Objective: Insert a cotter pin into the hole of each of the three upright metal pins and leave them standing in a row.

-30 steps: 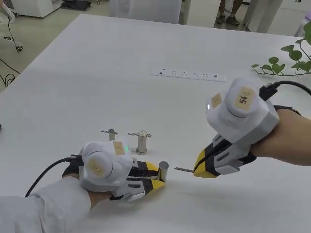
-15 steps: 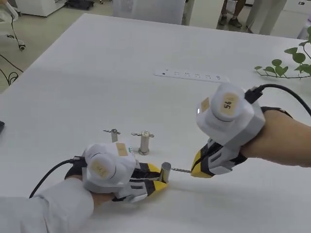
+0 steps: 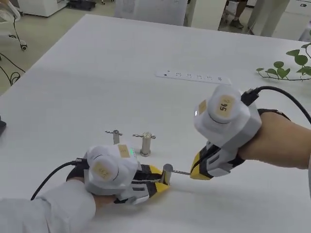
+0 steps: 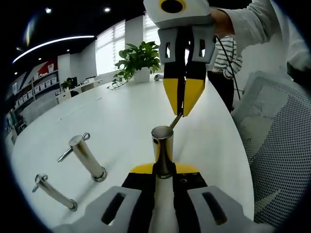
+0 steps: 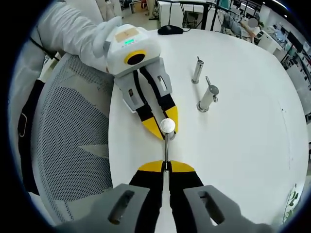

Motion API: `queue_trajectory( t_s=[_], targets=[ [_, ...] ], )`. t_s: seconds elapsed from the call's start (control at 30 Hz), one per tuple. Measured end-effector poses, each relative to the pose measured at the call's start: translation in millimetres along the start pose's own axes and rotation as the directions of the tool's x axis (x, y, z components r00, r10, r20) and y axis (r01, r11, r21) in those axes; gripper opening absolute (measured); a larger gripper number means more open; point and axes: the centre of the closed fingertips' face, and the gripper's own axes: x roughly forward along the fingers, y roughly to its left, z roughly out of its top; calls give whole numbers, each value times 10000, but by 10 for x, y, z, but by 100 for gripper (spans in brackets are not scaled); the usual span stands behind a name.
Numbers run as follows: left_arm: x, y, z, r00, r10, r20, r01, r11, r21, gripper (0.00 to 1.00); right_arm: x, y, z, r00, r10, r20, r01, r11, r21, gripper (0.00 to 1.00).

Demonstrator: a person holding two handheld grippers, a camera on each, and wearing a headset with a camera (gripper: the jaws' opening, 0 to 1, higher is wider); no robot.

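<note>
Head view: the left hand-held gripper (image 3: 159,180) clamps the third metal pin (image 3: 167,171) upright on the table (image 3: 97,73), probably to steady it. The right hand-held gripper (image 3: 195,174) pinches a cotter pin (image 3: 182,171) aimed at it.

Left gripper view: the cotter's tip touches the pin near its top. Can't tell if it's in the hole.

Right gripper view: the nearer finished pin (image 5: 208,98) and the farther finished pin (image 5: 197,70) stand well aside, so nothing's blocking.
</note>
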Motion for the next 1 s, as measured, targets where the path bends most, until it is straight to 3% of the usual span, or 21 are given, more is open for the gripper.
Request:
queue_trajectory(
  t_s=[0.47,1.0],
  targets=[
    [1,7,-8,9999,94,-46,-94,10000,-1,11,3,19,15,10000,70,44,-74,9952,976,4],
    [8,21,-10,9999,112,-45,-112,9999,-43,11,22,25,91,9999,11,148,-27,9943,1061,4]
  ],
)
